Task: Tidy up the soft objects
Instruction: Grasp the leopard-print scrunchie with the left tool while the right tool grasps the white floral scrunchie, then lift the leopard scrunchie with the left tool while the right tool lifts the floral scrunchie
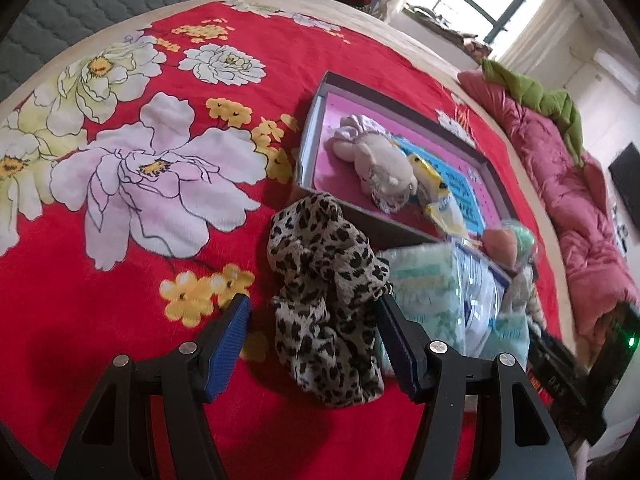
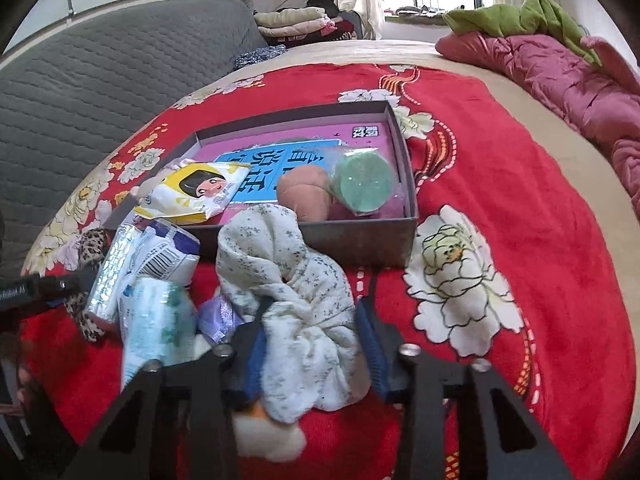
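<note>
The white flowered cloth [image 2: 296,280] lies bunched on the red flowered blanket [image 2: 520,184], just in front of the shallow grey box [image 2: 360,240], and the right tool [image 2: 308,344] has its blue pads pressed against both sides of it, holding it. The leopard-print cloth [image 1: 320,292] lies on the blanket beside the box's near corner; the left tool [image 1: 310,344] stands wide around it, the right pad touching the fabric and the left pad apart from it. Between the two cloths sits a plastic pack of tissues [image 2: 152,280], resting against the box wall. Inside the box lie a pale stuffed toy [image 1: 376,168], a yellow packet with a cartoon face [image 2: 196,192], a tan pad [image 2: 304,196] and a round green one in plastic [image 2: 362,180]. A pink quilt [image 2: 560,76] is heaped along the far edge of the bed.
</note>
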A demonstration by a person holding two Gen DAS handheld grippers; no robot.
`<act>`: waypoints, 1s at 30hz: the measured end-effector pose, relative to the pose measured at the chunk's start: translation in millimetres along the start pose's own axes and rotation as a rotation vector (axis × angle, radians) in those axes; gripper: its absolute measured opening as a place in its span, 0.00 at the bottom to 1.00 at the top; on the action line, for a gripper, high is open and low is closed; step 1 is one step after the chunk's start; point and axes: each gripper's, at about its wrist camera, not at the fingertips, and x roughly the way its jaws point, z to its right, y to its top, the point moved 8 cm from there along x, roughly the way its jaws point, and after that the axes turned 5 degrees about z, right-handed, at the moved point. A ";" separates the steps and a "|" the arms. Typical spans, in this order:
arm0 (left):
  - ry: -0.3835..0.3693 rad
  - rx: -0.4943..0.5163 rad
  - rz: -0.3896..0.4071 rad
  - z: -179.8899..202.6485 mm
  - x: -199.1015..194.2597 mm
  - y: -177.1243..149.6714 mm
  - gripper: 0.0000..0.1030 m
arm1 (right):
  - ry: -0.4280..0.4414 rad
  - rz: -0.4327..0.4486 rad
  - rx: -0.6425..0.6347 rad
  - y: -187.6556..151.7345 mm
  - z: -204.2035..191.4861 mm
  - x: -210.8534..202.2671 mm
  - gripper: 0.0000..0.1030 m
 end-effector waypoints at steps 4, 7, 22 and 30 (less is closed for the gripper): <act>-0.008 -0.003 0.012 0.1 5.4 4.8 0.64 | 0.011 0.002 -0.022 0.4 -3.1 -1.1 0.17; -0.033 -0.031 0.018 -0.8 8.5 7.5 0.61 | 0.009 0.016 -0.024 2.0 -2.6 -6.3 0.15; -0.046 0.048 0.094 9.5 -7.6 16.2 0.14 | 0.023 0.066 0.024 14.9 5.6 -32.4 0.13; -0.052 0.102 0.137 22.9 -39.0 18.4 0.14 | 0.044 0.117 0.016 32.9 -5.5 -53.8 0.13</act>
